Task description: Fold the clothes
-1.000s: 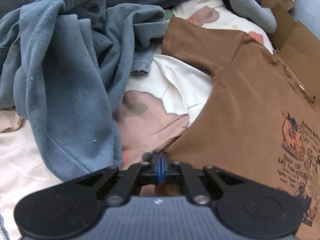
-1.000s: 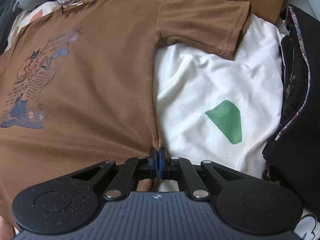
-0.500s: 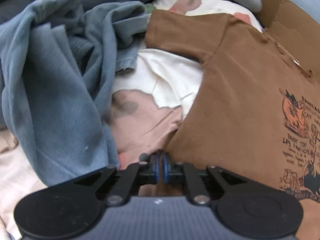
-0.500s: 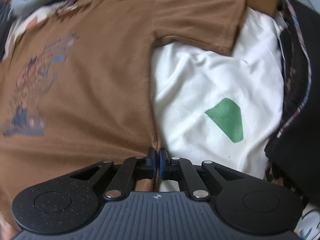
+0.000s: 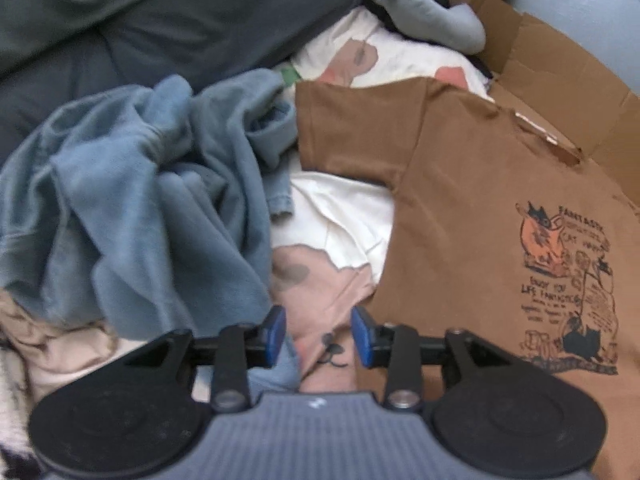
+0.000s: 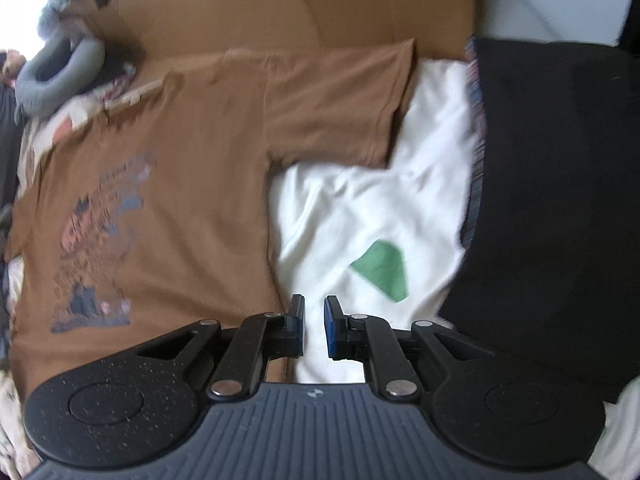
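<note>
A brown T-shirt (image 5: 472,216) with a printed cat picture lies spread flat on a white patterned sheet (image 5: 348,220), sleeves out. In the left wrist view my left gripper (image 5: 319,334) hangs above the shirt's lower left edge. Its jaws are opening with only the sheet showing between the blue pads. In the right wrist view the same T-shirt (image 6: 168,200) fills the left half. My right gripper (image 6: 314,326) is above the shirt's right side seam, over the sheet (image 6: 360,208). Its jaws are opening, a narrow gap with nothing in it.
A crumpled blue-grey garment (image 5: 140,208) is heaped left of the shirt. Flattened cardboard (image 6: 304,12) lies behind the collar, and a grey cushion (image 6: 60,68) sits at the far left. A black garment with a patterned edge (image 6: 560,184) lies to the right.
Both grippers were shut on the shirt's lower edges; both have let go, opened and risen, so more of the shirt and its surroundings shows.
</note>
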`<state>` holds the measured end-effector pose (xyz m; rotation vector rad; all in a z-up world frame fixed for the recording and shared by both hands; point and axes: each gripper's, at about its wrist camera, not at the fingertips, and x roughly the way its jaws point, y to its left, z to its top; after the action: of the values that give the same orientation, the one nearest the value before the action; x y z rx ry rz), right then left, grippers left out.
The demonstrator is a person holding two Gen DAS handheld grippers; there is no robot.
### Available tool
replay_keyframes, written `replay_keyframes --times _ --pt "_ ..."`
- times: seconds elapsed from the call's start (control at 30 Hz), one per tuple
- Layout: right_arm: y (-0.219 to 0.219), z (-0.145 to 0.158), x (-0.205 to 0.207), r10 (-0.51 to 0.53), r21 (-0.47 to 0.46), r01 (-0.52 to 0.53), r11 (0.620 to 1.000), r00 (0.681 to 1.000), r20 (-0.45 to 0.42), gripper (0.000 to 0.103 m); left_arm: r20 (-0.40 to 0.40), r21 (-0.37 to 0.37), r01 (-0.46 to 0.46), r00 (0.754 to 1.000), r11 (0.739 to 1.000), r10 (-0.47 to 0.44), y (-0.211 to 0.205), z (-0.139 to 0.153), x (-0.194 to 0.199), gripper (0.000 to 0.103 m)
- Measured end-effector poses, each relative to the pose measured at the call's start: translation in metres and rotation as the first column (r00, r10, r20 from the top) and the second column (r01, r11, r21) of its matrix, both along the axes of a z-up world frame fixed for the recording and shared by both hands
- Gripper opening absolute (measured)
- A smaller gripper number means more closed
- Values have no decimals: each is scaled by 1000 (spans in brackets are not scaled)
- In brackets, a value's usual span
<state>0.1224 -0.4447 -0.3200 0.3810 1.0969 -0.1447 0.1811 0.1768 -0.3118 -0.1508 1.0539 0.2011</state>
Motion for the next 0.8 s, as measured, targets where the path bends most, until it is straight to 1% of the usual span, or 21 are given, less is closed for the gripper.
replay_keyframes --times 0.17,0.33,0.4,0.5,0.6,0.7,0.77,0.8 --pt "-27 60 -6 -40 -27 42 999 997 67 10 31 9 2 1000 1000 -2 5 36 -11 40" --pt "-58 130 -13 -64 -79 78 994 985 162 10 57 -6 -1 998 1000 1 8 75 -14 40" --pt "-70 156 -13 -71 -93 90 992 979 191 10 83 7 21 996 1000 -22 7 98 -11 40" --pt "-83 191 -12 -41 -133 73 988 973 229 10 140 19 28 990 999 -30 10 132 -4 40" --pt "-90 218 -12 2 -159 39 986 968 253 10 190 46 34 981 998 -42 12 167 6 40" --pt "-94 236 -15 41 -168 4 986 964 262 11 223 82 50 973 995 -67 11 196 9 42" --pt "-94 243 -20 66 -162 -22 987 962 267 13 237 97 61 968 993 -82 10 211 7 44" --pt "-94 246 -25 75 -156 -33 987 960 270 18 240 102 65 967 993 -88 11 217 4 45"
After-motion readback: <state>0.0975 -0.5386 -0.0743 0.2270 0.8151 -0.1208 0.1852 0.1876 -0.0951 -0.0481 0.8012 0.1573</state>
